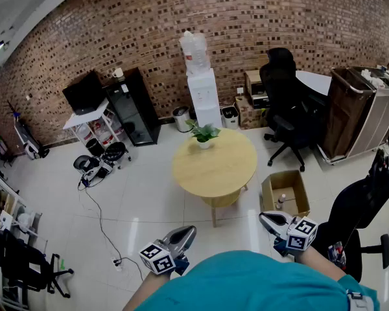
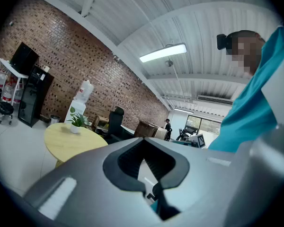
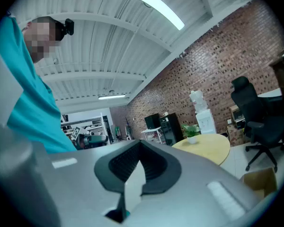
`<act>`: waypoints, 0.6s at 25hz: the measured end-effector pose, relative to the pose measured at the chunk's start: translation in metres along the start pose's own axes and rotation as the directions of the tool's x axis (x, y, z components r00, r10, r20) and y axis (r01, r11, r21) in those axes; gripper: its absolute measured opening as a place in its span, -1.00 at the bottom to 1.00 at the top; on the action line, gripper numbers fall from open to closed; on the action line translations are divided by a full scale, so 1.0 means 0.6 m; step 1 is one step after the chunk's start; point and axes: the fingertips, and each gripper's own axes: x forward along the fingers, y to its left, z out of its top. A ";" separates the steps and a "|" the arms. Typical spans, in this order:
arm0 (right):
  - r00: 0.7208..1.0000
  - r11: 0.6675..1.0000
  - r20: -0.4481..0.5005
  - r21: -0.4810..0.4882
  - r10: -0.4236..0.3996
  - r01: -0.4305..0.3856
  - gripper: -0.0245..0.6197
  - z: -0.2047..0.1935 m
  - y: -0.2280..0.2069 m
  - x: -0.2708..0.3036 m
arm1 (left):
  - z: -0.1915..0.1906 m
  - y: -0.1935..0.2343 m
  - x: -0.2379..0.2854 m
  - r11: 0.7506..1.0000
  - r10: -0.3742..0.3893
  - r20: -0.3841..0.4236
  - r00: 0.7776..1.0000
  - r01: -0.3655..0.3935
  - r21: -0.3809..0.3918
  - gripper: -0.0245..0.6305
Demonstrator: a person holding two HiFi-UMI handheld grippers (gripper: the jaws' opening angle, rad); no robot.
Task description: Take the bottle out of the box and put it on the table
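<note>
A small clear bottle (image 1: 281, 201) stands inside an open cardboard box (image 1: 294, 185) on the floor, right of a round wooden table (image 1: 222, 167). The table carries a potted plant (image 1: 203, 135). Both grippers are held close to the person's teal-shirted body, far short of the box. My left gripper (image 1: 186, 230) is shut and empty; its own view shows the jaws (image 2: 143, 141) closed, with the table (image 2: 66, 138) beyond. My right gripper (image 1: 264, 217) is also shut and empty, just below the box. In its view, beyond the gripper (image 3: 141, 144), the box corner (image 3: 261, 182) shows low right.
A water dispenser (image 1: 203, 86) stands against the brick wall behind the table. A black office chair (image 1: 284, 105) and a brown cart (image 1: 363, 112) are at the right, a black cabinet (image 1: 135, 105) at the left. A cable (image 1: 100, 219) runs across the tiled floor.
</note>
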 end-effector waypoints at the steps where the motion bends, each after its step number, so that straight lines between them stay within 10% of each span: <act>1: 1.000 1.000 0.000 0.001 -0.001 0.001 -0.92 0.001 -0.010 -0.016 | -0.006 -0.009 0.016 1.000 0.004 0.000 1.000 -0.004 -0.009 -0.93; 15: 1.000 0.999 -0.016 0.043 0.021 -0.021 -0.92 0.020 -0.148 -0.125 | -0.046 -0.075 0.189 0.999 0.027 -0.050 0.998 -0.029 -0.044 -0.93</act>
